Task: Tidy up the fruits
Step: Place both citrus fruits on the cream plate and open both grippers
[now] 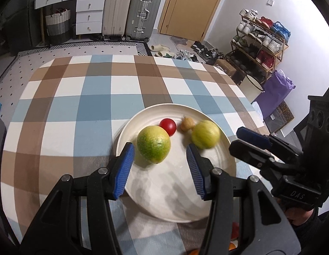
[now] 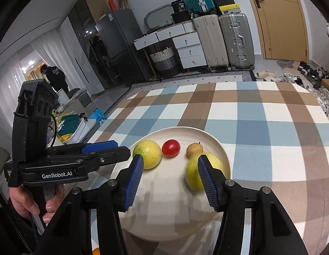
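White plate sits near the checked tablecloth's near edge.

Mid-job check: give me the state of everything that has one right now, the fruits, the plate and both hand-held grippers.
Left hand-held gripper: open, empty, over the plate.
Right hand-held gripper: open, empty.
Left green-yellow fruit: resting on the plate, free.
Right green-yellow fruit: on the plate, blurred.
Red tomato: on the plate.
Small brown fruit: on the plate.
Plate: upright on the checked tablecloth.

Both wrist cameras look steeply down, close over the white plate on the tabletop, side by side, sharing it.
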Action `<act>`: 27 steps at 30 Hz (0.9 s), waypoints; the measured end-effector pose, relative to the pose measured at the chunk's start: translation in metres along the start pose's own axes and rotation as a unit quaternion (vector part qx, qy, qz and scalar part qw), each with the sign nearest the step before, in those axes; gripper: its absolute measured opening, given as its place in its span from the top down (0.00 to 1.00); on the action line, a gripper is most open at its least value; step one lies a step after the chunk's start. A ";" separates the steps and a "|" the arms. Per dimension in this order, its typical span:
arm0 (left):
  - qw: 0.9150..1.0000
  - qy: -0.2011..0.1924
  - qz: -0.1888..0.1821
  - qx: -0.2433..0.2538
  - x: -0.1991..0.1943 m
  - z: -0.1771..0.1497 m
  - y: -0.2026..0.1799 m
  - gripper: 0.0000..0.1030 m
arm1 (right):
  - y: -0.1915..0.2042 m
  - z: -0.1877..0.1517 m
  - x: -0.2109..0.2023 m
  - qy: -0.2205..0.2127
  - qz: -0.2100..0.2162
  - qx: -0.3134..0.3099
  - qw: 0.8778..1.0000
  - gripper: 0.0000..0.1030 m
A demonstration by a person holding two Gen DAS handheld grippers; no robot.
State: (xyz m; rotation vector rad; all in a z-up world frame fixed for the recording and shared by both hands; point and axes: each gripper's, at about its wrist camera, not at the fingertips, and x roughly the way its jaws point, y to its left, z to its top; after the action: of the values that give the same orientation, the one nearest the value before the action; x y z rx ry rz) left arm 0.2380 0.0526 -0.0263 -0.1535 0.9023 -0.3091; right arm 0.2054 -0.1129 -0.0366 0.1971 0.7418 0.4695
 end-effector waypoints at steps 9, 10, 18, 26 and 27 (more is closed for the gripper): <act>1.000 -0.013 0.007 0.005 -0.032 -0.025 -0.013 0.54 | 0.016 -0.010 -0.034 -0.024 -0.010 -0.012 1.000 0.47; 1.000 -0.016 0.008 0.005 -0.037 -0.029 -0.014 0.54 | 0.018 -0.011 -0.037 -0.025 -0.010 -0.013 1.000 0.47; 0.999 -0.029 0.019 0.005 -0.063 -0.057 -0.025 0.52 | 0.029 -0.028 -0.067 -0.049 -0.018 -0.015 0.999 0.36; 0.998 -0.047 0.029 0.009 -0.085 -0.087 -0.036 0.38 | 0.035 -0.051 -0.088 -0.055 -0.024 -0.007 0.998 0.29; 0.998 -0.049 0.029 0.010 -0.087 -0.091 -0.038 0.38 | 0.035 -0.055 -0.091 -0.059 -0.028 -0.004 0.998 0.24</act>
State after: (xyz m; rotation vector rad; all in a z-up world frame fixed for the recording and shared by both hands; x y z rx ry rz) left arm 0.1079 0.0453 -0.0069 -0.1220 0.8043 -0.2544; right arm 0.0973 -0.1247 -0.0102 0.1947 0.6287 0.4031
